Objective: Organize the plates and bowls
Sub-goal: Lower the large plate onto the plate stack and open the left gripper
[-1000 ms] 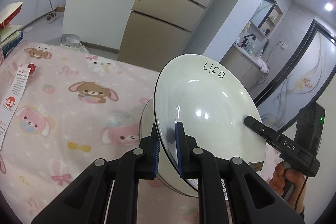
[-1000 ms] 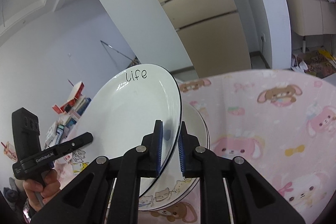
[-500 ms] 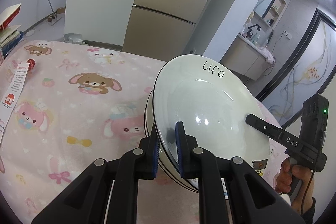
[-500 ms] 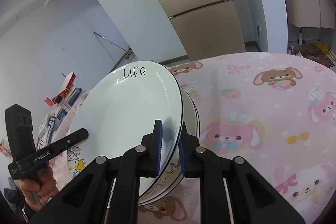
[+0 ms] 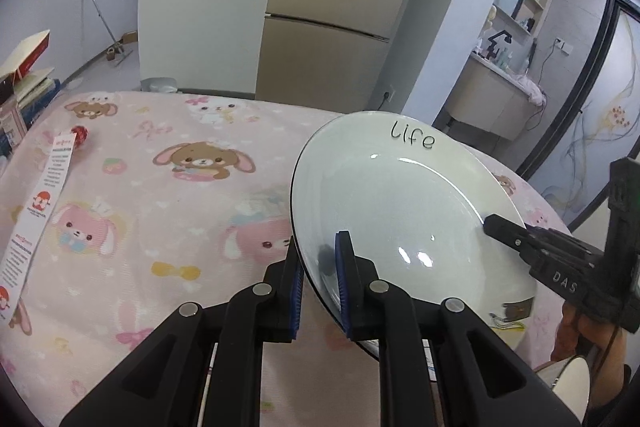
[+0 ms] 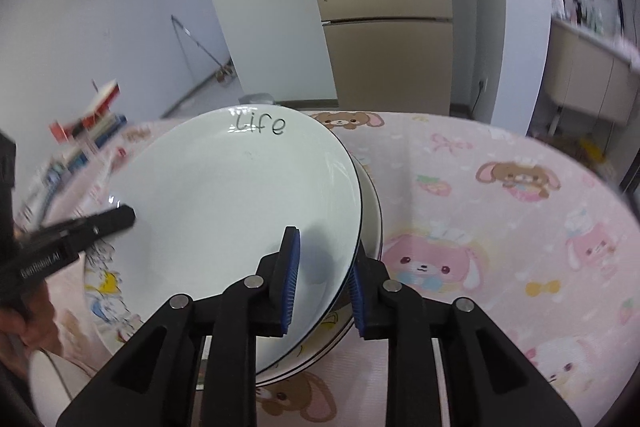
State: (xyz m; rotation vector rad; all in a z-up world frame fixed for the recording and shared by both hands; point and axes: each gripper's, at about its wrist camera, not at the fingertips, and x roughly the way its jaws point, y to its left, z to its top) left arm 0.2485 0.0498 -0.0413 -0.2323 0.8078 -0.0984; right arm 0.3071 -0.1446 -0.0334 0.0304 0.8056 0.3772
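**Left wrist view.** The left tongs (image 5: pixel 318 237) pinch the near rim of a white plate (image 5: pixel 400 211) lettered "Life", one blue pad on the underside and one on the inner face. The plate sits tilted over the right part of the worktop (image 5: pixel 160 211), which is covered in a pink animal-print cloth. What lies under the plate is mostly hidden; only a dark-edged rim and a printed patch show at its lower right. The right tongs (image 5: pixel 492 223) reach the plate's right rim. Only one of their fingers shows, and the hand (image 5: pixel 576 331) holding them is cut off by the frame. Open cloth runs left of the plate to a paper strip (image 5: pixel 44 203) and a small red ball (image 5: pixel 80 135) near the far-left edge.

**Right wrist view.** The right tongs (image 6: pixel 326 243) stand spread, having just been opening. The plate (image 6: pixel 240 195) has its near rim between the pads, with a gap beside the inner pad. The plate rests on a second dish (image 6: pixel 374 211), of which only the right and lower rim emerge. The left tongs (image 6: pixel 128 215) touch the plate's left rim, and whether they grip cannot be judged in this view. The background at left is blurred. Open cloth extends right of the stack to the worktop's curved edge.
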